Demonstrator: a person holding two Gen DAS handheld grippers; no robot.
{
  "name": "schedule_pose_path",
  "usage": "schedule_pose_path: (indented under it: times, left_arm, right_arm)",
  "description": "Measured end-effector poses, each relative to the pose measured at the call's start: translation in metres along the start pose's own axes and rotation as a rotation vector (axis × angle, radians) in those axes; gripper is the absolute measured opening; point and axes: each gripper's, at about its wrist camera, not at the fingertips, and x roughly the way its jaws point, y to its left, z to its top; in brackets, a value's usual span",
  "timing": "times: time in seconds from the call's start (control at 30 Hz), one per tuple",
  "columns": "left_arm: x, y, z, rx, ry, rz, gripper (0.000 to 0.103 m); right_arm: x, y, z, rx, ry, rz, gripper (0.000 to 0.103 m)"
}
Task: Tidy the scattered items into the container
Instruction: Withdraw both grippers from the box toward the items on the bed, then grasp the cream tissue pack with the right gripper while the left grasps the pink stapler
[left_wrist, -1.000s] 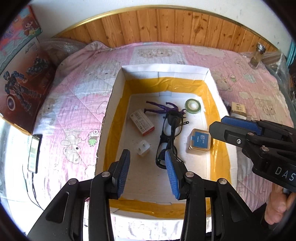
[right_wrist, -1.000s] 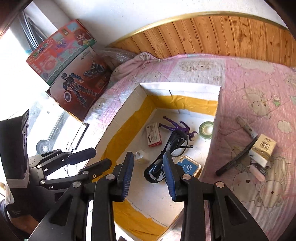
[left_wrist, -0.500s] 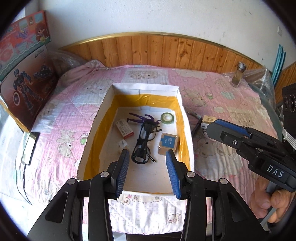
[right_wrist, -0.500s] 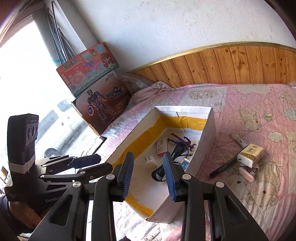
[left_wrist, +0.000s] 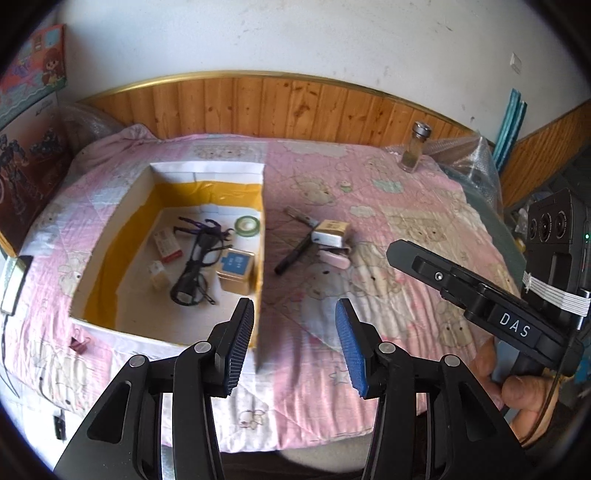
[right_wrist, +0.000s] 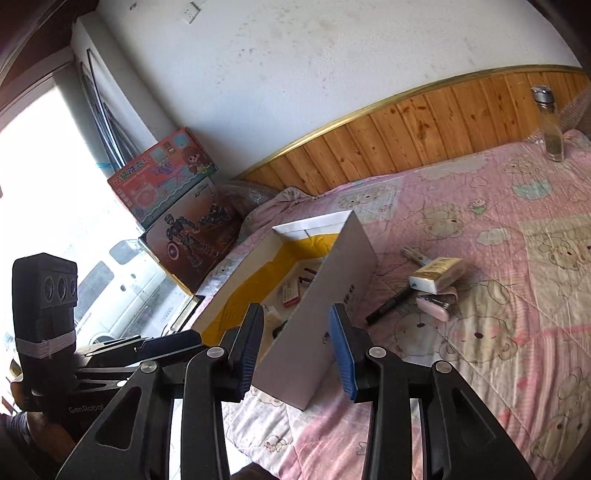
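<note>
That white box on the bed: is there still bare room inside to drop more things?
Yes. The box floor is bare along its near end, between the glasses and the front wall, and down the left yellow-taped side. The middle and far end are crowded: glasses, blue tin, tape roll, purple figure.

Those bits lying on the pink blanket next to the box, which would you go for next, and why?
Probably swing the right gripper toward the small cluster: the cream packet, black pen and pink case. They lie outside the box, while glasses and other items already sit inside. Both grippers are empty, and their jaws have just been opening.
</note>
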Motion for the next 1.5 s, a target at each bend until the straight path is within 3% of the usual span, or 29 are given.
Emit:
schedule_pose_path:
  times: [0.23,0.47,0.63,0.87,0.97,1.13,1.2,1.23,1.5]
  left_arm:
    - [0.054,-0.035,0.005,0.026,0.083,-0.066,0.051]
    - [0.109,-0.044,0.013,-0.02,0.149,-0.087,0.051]
    - [0.144,-0.039,0.015,-0.089,0.197,-0.102,0.051]
    - [0.187,-0.032,0.024,-0.162,0.253,-0.129,0.051]
    - [0.205,-0.027,0.032,-0.195,0.27,-0.135,0.051]
    - [0.228,-0.02,0.049,-0.246,0.275,-0.15,0.051]
    - [0.236,-0.019,0.055,-0.25,0.278,-0.148,0.051]
    - [0.241,-0.019,0.057,-0.251,0.278,-0.14,0.051]
    - [0.279,-0.021,0.056,-0.258,0.312,-0.06,0.052]
  right_arm:
    - [-0.004,-0.064,-0.009,0.183,0.019,-0.062,0.039]
    - [0.018,-0.121,-0.004,0.385,0.06,-0.03,0.045]
    - [0.057,-0.168,0.009,0.592,0.089,0.045,0.055]
    - [0.125,-0.23,0.019,0.755,0.156,0.024,0.06]
    - [0.151,-0.248,0.017,0.781,0.2,-0.001,0.06]
    - [0.185,-0.247,0.032,0.725,0.243,0.07,0.059]
    - [0.198,-0.243,0.036,0.68,0.287,0.093,0.033]
    - [0.2,-0.242,0.037,0.661,0.301,0.106,0.025]
    - [0.148,-0.247,0.065,0.559,0.145,0.039,0.025]
